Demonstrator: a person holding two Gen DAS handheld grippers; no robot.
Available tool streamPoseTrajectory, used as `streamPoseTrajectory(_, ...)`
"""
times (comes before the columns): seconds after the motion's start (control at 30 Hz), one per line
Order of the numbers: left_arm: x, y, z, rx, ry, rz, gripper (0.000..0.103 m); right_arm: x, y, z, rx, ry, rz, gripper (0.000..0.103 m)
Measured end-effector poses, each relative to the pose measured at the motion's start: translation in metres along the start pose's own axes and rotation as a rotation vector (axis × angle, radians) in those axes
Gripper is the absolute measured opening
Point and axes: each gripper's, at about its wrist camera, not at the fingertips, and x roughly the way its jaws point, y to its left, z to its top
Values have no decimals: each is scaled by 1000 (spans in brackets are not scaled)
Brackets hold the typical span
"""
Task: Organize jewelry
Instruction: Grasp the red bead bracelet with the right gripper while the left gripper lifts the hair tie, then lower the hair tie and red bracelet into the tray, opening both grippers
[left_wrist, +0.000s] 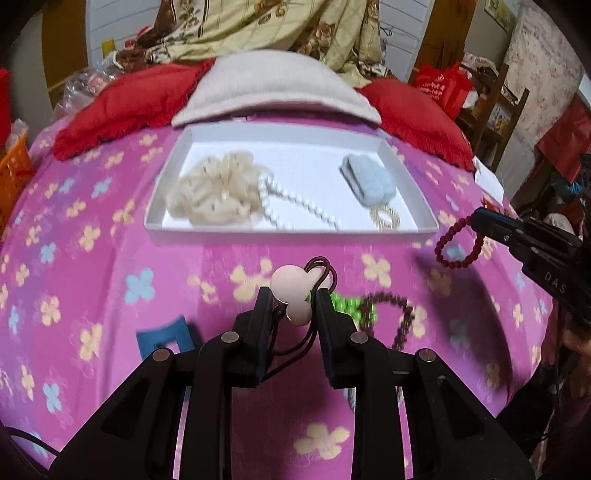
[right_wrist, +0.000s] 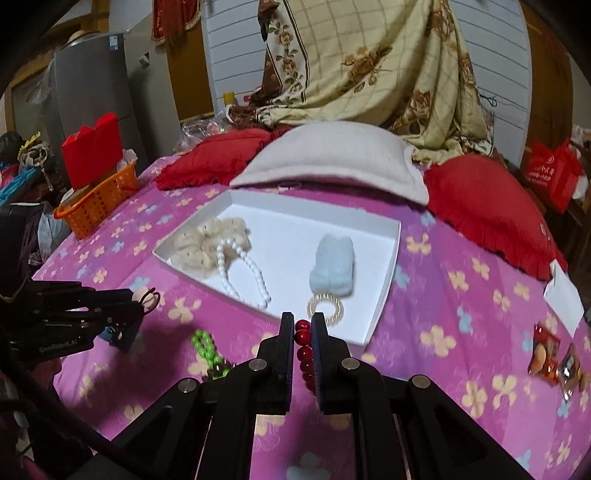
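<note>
A white tray (left_wrist: 424, 206) (right_wrist: 388, 273) lies on the pink flowered bedspread. It holds a cream scrunchie (left_wrist: 214, 192) (right_wrist: 203, 247), a pearl necklace (left_wrist: 295, 206) (right_wrist: 240, 273), a pale blue fluffy clip (left_wrist: 369, 181) (right_wrist: 332, 266) and a gold coil hair tie (left_wrist: 386, 218) (right_wrist: 327, 308). My left gripper (left_wrist: 291, 295) (right_wrist: 146, 295) is shut on a hair tie with pale pink balls (left_wrist: 286, 286), held above the bed in front of the tray. My right gripper (right_wrist: 303, 321) (left_wrist: 476, 221) is shut on a red bead bracelet (right_wrist: 304, 347) (left_wrist: 456, 247) near the tray's front right corner.
A green bead bracelet (right_wrist: 205, 347) (left_wrist: 351, 306), a brown bead bracelet (left_wrist: 399, 317) and a blue square piece (left_wrist: 166, 332) lie on the bedspread near me. Red pillows (right_wrist: 487, 206) and a grey pillow (right_wrist: 332, 158) lie behind the tray. An orange basket (right_wrist: 96, 203) stands at left. Snack packets (right_wrist: 554, 358) lie at right.
</note>
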Motion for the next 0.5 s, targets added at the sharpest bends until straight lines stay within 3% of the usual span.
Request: streamPoseTrajectory(0.5, 41, -3, 92, 16, -34, 99, 23, 54, 12, 57, -60, 15, 25, 8)
